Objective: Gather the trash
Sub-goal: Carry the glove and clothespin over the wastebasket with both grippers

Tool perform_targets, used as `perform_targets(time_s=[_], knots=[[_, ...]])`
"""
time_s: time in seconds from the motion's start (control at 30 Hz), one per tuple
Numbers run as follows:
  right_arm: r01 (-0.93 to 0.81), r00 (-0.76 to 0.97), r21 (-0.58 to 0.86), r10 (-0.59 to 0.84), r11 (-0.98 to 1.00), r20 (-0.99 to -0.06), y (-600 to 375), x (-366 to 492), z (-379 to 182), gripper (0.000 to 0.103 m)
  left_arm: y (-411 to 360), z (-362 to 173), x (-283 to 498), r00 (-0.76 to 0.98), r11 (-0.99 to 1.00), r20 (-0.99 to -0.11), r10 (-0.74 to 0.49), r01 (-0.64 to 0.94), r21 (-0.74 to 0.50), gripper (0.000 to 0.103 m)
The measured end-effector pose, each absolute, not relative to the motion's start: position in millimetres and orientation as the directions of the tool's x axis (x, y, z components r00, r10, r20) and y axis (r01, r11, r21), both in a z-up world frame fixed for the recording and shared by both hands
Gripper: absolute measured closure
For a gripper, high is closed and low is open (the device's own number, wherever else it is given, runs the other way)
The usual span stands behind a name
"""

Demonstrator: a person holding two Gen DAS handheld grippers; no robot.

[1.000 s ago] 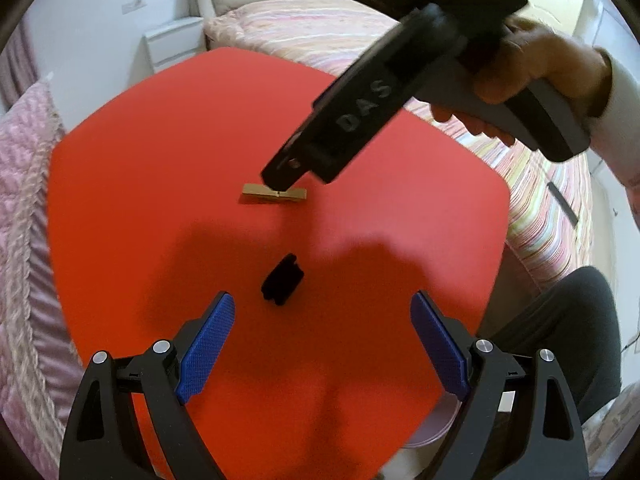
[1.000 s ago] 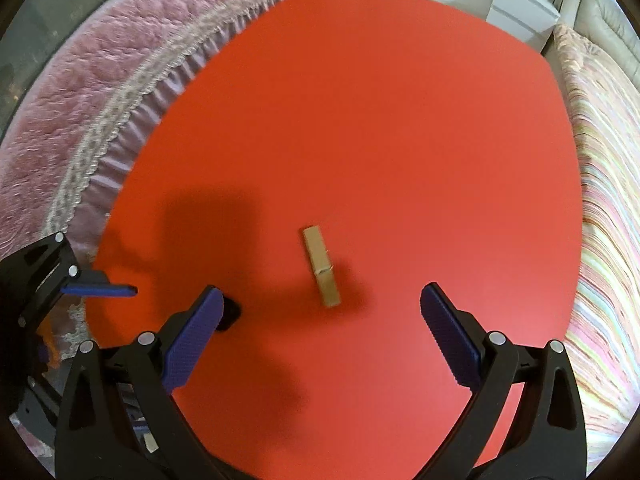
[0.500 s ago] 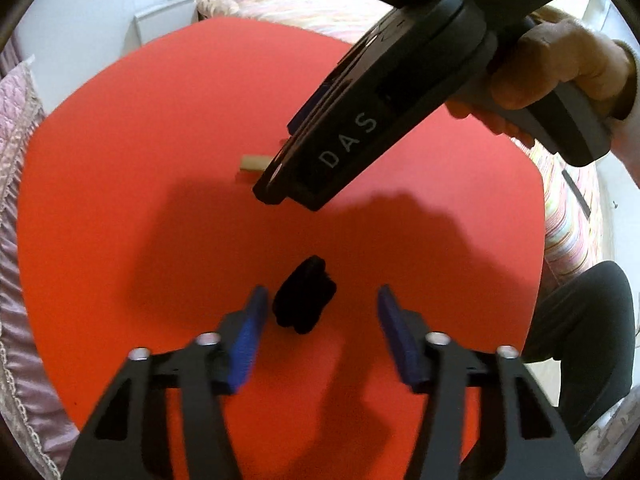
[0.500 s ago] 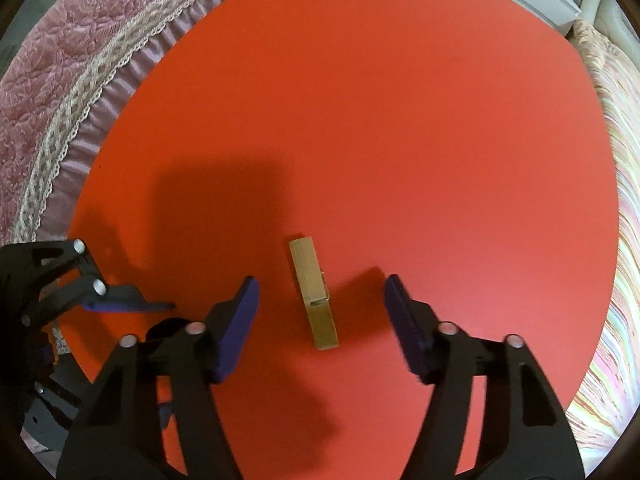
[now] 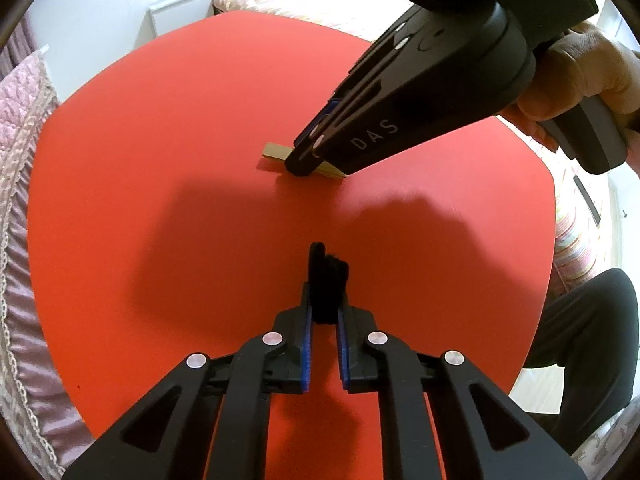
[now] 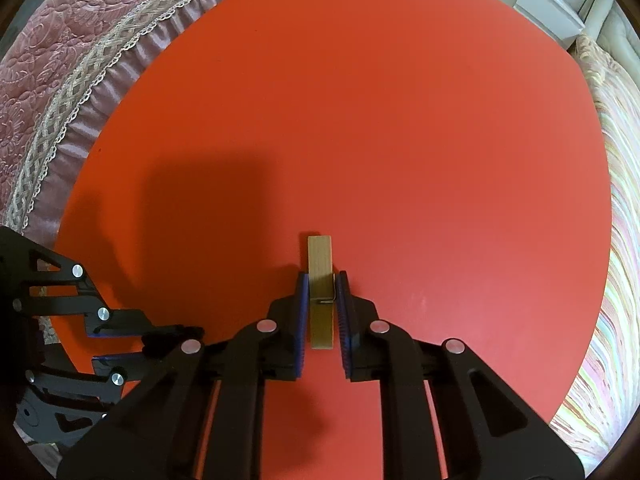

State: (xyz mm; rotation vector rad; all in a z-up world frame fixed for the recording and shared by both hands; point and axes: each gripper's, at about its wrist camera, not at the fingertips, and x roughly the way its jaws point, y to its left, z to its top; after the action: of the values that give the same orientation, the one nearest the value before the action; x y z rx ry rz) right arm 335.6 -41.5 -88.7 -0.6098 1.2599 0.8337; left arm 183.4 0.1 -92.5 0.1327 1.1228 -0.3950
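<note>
From the left wrist view, two pieces of trash sit on the red table (image 5: 160, 160): one small black object (image 5: 327, 288) and one wooden clothespin (image 5: 276, 152). The left gripper (image 5: 324, 312) is clenched on the black object, its blue pads (image 5: 307, 332) pressing both sides; the object stands upright between them and pokes out past the fingertips, near the table's front middle. Farther out, the right gripper (image 5: 310, 158) comes down onto the clothespin, which lies flat with its long axis running left to right here, both ends showing past the gripper's tip.

From the right wrist view, the right gripper (image 6: 322, 304) is closed on the single clothespin (image 6: 319, 264). Its long axis runs straight along the fingers, one end pointing away from the camera, the metal spring at the right pad (image 6: 342, 312). The left gripper (image 6: 120, 344) appears at lower left, pinching something dark.
</note>
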Motion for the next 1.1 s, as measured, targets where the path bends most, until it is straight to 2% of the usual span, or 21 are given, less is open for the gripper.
perform_targets(time_s=[0.43, 0.9, 1.1], knots=[[-0.791, 0.116, 0.063, 0.251, 0.608, -0.961, -69, 324, -60, 0.09, -10, -67, 173, 0.402, 0.943, -0.891, -0.209, 0.324, -0.075, 0.092], [-0.775, 0.204, 0.065, 0.346, 0.629, -0.916, -143, 237, 19, 0.09, -19, 3, 128, 0.478, 0.966, -0.864, -0.158, 0.255, -0.035, 0.092], [-0.783, 0.234, 0.075, 0.404, 0.617, -0.885, -177, 186, 44, 0.09, -34, 16, 90, 0.512, 0.97, -0.847, -0.146, 0.244, -0.019, 0.092]])
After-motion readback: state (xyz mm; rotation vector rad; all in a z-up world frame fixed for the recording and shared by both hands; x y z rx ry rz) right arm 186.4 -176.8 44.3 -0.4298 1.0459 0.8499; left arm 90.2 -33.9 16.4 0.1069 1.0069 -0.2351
